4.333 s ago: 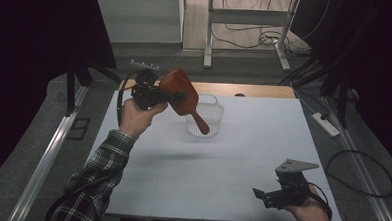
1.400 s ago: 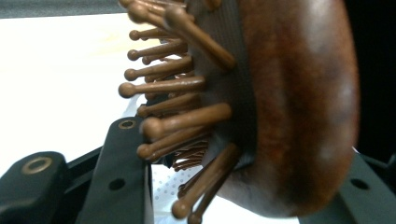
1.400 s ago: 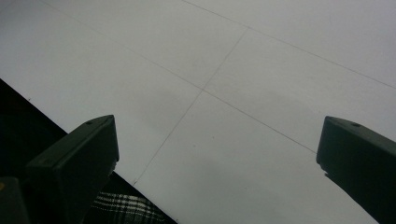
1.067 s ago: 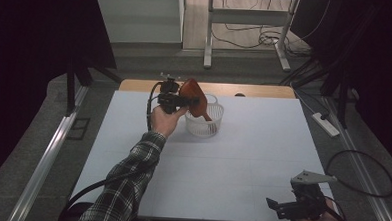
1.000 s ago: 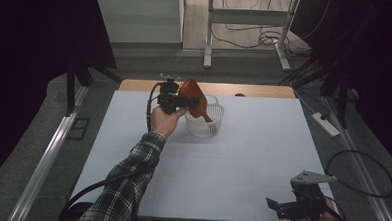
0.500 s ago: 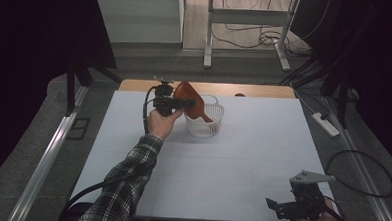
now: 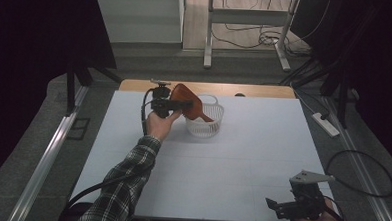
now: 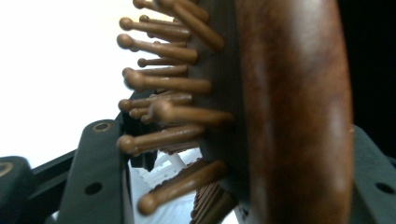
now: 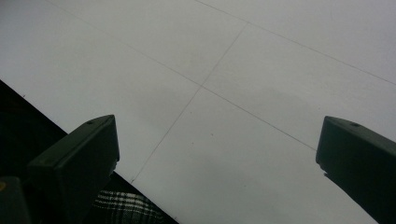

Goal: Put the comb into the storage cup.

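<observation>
Jaws of left gripper [image 7: 176, 104] clamped on brush [image 7: 187, 101], handle tipped down into basket [image 7: 205, 122] at far tabletop [image 7: 242, 157]. Looks nearly placed: only lowering and release left. Jaws of right gripper [image 7: 280, 208] spread wide, idle near front edge. Nothing blocking; power strip [image 7: 325, 124] well off right.
</observation>
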{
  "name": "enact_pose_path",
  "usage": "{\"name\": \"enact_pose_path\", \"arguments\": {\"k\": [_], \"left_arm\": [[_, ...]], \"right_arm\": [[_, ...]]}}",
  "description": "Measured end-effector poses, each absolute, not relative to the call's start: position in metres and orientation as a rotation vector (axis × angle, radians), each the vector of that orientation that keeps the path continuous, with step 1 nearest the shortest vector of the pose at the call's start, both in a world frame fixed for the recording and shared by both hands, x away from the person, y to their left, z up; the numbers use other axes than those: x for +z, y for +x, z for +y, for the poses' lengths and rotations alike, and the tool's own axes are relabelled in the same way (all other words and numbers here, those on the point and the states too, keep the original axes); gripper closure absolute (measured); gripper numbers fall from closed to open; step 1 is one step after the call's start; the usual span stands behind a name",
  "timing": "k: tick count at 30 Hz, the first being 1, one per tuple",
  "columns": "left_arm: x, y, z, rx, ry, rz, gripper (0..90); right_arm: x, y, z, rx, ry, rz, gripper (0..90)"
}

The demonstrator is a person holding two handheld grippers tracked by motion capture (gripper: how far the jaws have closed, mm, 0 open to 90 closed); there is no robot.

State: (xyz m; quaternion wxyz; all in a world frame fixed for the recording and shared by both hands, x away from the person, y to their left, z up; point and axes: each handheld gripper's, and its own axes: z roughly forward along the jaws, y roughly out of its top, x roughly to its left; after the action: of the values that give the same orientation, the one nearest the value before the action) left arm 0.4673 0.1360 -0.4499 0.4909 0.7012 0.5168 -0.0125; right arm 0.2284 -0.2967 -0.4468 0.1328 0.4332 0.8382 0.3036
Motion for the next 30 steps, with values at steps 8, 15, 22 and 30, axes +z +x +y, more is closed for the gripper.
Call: {"name": "enact_pose_path", "arguments": {"k": [8,15,22,30], "left_arm": [[-0.449,0.467,0.135,-0.001,1.723,1.245,36.0],[-0.445,0.467,0.132,0.025,1.753,1.219,26.1],[-0.438,0.466,0.133,0.062,1.78,1.197,15.7],[-0.429,0.462,0.134,0.113,1.83,1.186,7.3]], "right_arm": [[-0.447,0.228,-0.297,0.882,1.257,2.429,0.0],[-0.446,0.228,-0.297,0.883,1.254,2.427,0.0],[-0.446,0.228,-0.297,0.88,1.245,2.425,0.0],[-0.447,0.227,-0.296,0.877,1.244,2.426,0.0]]}}
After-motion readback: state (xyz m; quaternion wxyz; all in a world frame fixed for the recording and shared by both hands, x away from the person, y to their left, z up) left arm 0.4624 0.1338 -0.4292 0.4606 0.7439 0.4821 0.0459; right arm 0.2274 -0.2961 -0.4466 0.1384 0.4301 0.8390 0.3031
